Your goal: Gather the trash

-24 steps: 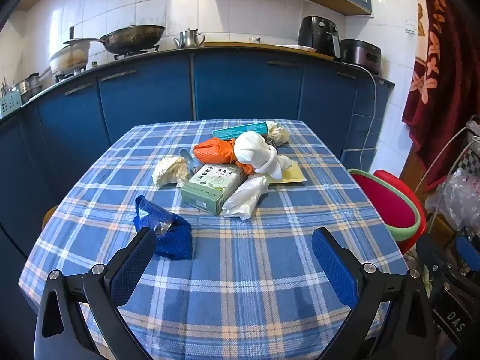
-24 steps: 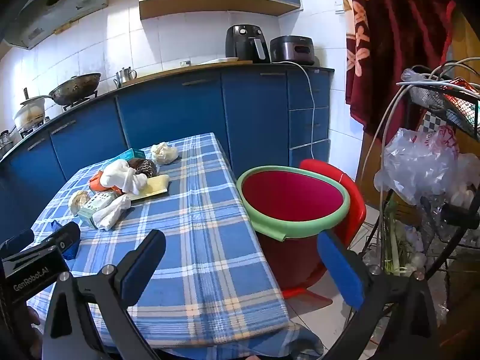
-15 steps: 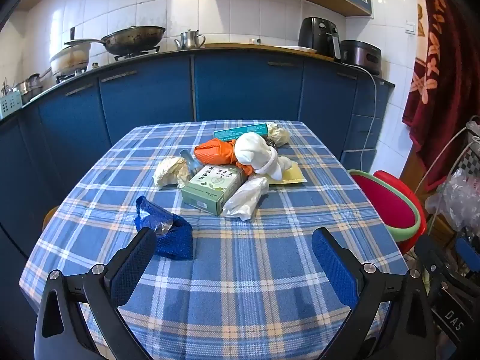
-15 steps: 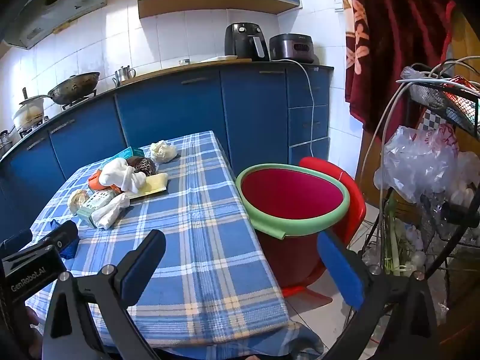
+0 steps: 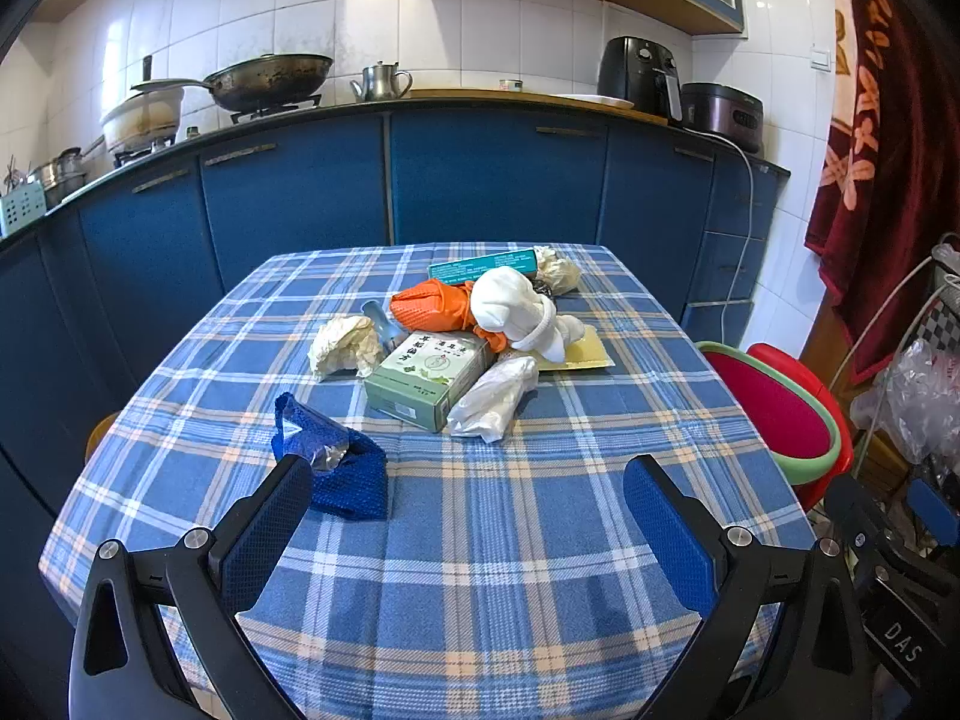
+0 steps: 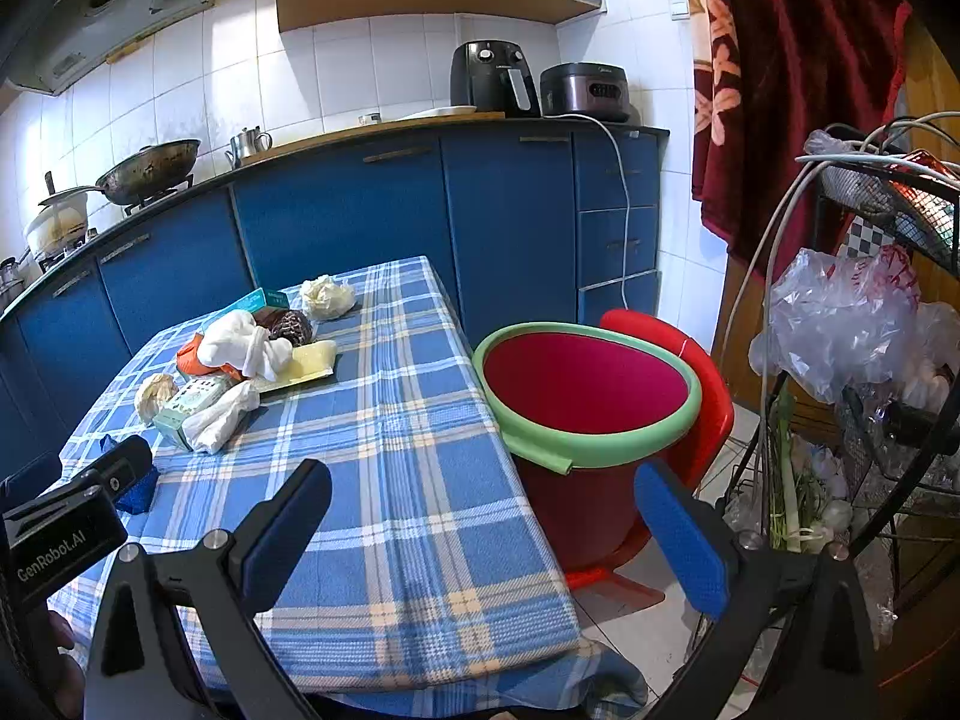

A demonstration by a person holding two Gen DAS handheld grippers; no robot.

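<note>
Blue kitchen cabinets (image 5: pixel 492 180) ran behind the table (image 5: pixel 480 540), which wore a blue plaid cloth. On the counter stood a wok (image 5: pixel 264 81), a small metal kettle (image 5: pixel 381 81), a black air fryer (image 5: pixel 639 75) and a rice cooker (image 5: pixel 723 114). A dark red floral towel (image 6: pixel 792 90) hung on the right, and a wire rack (image 6: pixel 888 360) stuffed with clear plastic bags stood beside it.

The trash lay heaped near the table's middle and far side. A green carton (image 5: pixel 429 378) sat at the front of the heap, touching a crumpled clear plastic bag (image 5: pixel 495 399) on its right. A wad of pale paper (image 5: pixel 345 345) lay just left of the carton. Behind them were an orange bundle (image 5: pixel 429 306), a white cloth bundle (image 5: pixel 516 315) resting over a yellow sheet (image 5: pixel 585 351), a teal box (image 5: pixel 480 264) and another paper wad (image 5: pixel 558 267). A blue crumpled wrapper (image 5: pixel 330 459) lay apart, nearer the left gripper (image 5: pixel 468 516), just behind its left finger.

Nothing stood between the grippers and the heap. The left gripper hung over the near table edge, fingers spread wide and holding nothing. The right gripper (image 6: pixel 480 516) was likewise wide apart and empty, above the table's right corner. A red bin with a green rim (image 6: pixel 588 396) stood on the floor against the table's right side.
</note>
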